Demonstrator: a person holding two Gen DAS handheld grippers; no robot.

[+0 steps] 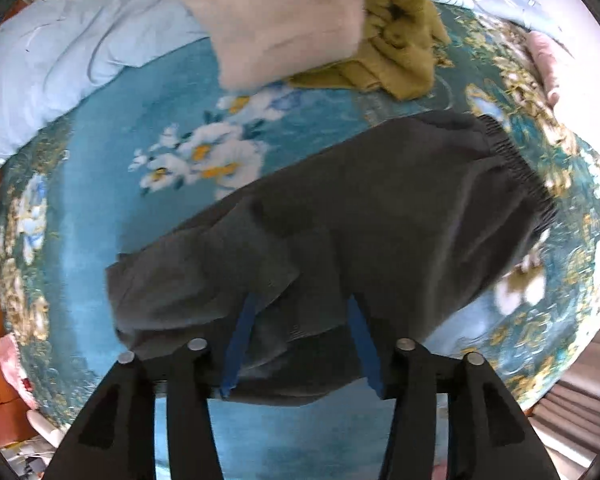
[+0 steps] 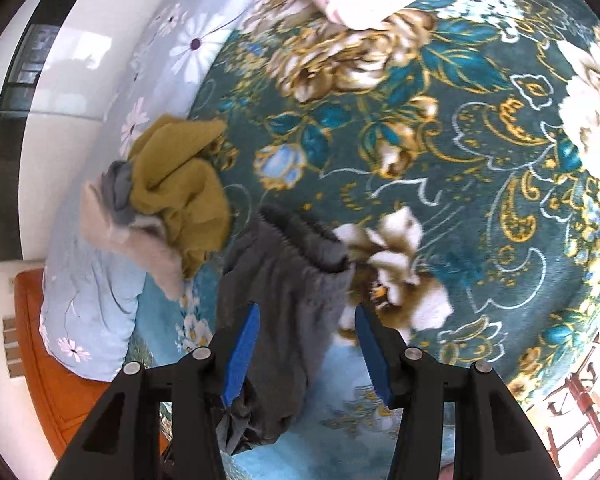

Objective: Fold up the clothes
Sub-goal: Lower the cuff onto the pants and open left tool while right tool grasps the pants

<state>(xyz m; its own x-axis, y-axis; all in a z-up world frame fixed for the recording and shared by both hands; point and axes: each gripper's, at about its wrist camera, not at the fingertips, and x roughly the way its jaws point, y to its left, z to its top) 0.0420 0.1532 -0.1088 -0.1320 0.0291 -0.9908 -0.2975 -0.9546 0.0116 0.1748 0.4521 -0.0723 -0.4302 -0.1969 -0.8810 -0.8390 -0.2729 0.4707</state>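
Left hand-held gripper [image 1: 300, 312] and right hand-held gripper [image 2: 306, 320] hang parted over grey trousers [image 1: 360, 216] on the bed [image 1: 140, 112].

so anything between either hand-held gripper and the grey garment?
Nothing visible. The left hand-held gripper and the right hand-held gripper both straddle the grey garment directly, jaws apart. The mustard garment lies beyond it.

bare floral blanket [image 2: 480, 184] open right of grey garment [image 2: 284, 280], heaped clothes [image 2: 172, 196] and pillow [image 2: 96, 292] crowding its left

light: bright daylight | blur: slight, perhaps motion | edges: fisheye-warped, dark vignette
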